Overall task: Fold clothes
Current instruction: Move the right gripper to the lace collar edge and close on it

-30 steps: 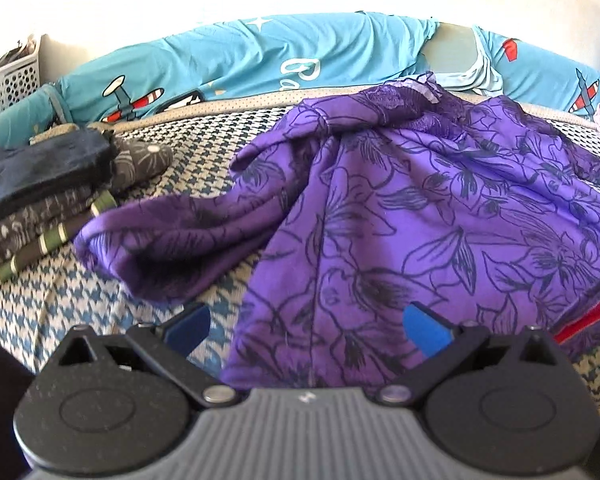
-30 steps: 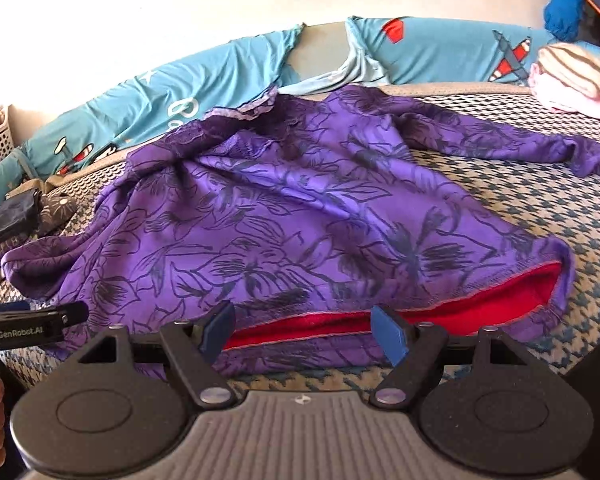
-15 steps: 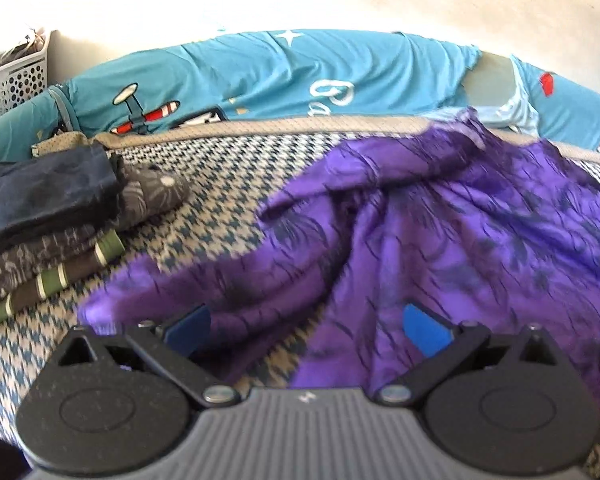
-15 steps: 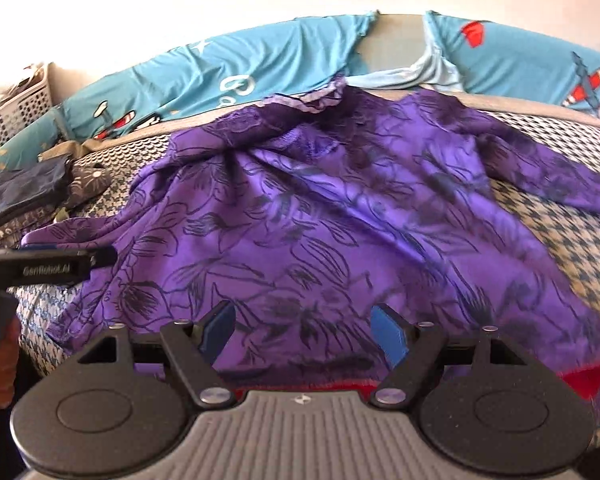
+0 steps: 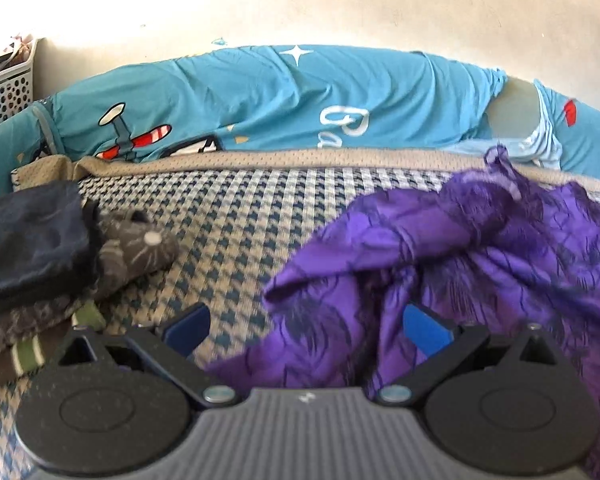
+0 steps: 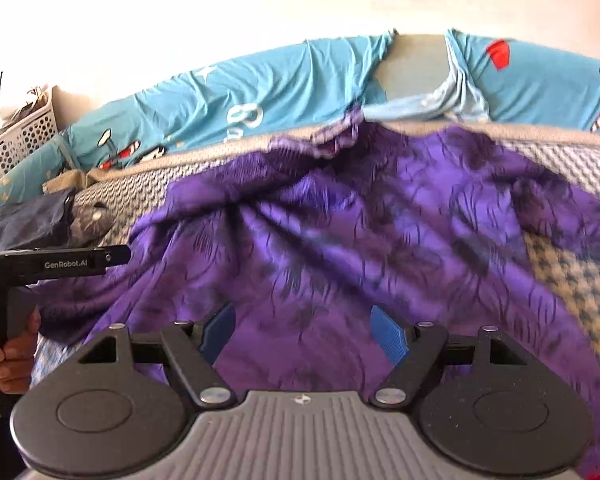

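Both claws spread, pinching nothing — the left claw (image 5: 304, 330) at the purple top's (image 6: 360, 232) crumpled sleeve, the right claw (image 6: 304, 334) over its body, collar pointing away.

sunlit pale wall (image 5: 340, 4) behind a houndstooth-covered bed (image 5: 260, 208).

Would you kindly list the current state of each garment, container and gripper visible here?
Purple floral-print garment: unfolded, rumpled, spread across the houndstooth-patterned bed cover.
Stack of dark folded clothes: folded and piled on the cover, apart from the purple garment.
White perforated plastic basket: upright by the wall, contents unclear.
Left gripper: open, gripping nothing.
Right gripper: open over the purple fabric, not clamping it.
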`<state>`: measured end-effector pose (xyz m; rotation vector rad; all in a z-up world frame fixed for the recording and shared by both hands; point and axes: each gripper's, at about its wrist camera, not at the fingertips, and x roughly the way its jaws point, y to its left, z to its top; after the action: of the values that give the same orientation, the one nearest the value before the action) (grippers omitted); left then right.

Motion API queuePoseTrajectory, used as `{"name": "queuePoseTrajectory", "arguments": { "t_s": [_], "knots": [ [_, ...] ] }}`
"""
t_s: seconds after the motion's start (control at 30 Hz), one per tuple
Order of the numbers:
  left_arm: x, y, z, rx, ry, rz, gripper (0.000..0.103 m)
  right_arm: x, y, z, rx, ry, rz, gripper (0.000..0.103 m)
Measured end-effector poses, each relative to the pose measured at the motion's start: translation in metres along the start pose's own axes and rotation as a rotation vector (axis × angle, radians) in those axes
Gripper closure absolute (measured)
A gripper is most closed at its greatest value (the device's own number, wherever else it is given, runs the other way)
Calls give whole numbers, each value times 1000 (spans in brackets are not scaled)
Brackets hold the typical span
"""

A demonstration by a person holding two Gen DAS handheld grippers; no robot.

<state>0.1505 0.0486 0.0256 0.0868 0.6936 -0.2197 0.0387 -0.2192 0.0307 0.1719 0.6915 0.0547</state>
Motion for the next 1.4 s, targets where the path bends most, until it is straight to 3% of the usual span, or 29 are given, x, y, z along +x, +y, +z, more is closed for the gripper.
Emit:
{"name": "queuePoseTrajectory", "arguments": {
  "t_s": [0.4,0.73,1.07,1.1,1.27,1.4],
  "knots": [
    [49,2,24,-25,65,-91,0,53,-5,56,46,-84,9,34],
    [74,-8,26,29,140,-71,0,102,8,94,31,-145,53,34],
    [84,-13,21,8,195,-85,0,150,22,104,-34,-96,62,34],
    [84,-14,21,8,198,-85,0,154,24,103,-50,-85,56,35],
    [88,-16,21,4,194,-86,0,170,24,96,-84,-46,75,76],
    [92,-17,24,-6,190,-82,0,172,22,95,-85,-48,83,87]
  ]
}}
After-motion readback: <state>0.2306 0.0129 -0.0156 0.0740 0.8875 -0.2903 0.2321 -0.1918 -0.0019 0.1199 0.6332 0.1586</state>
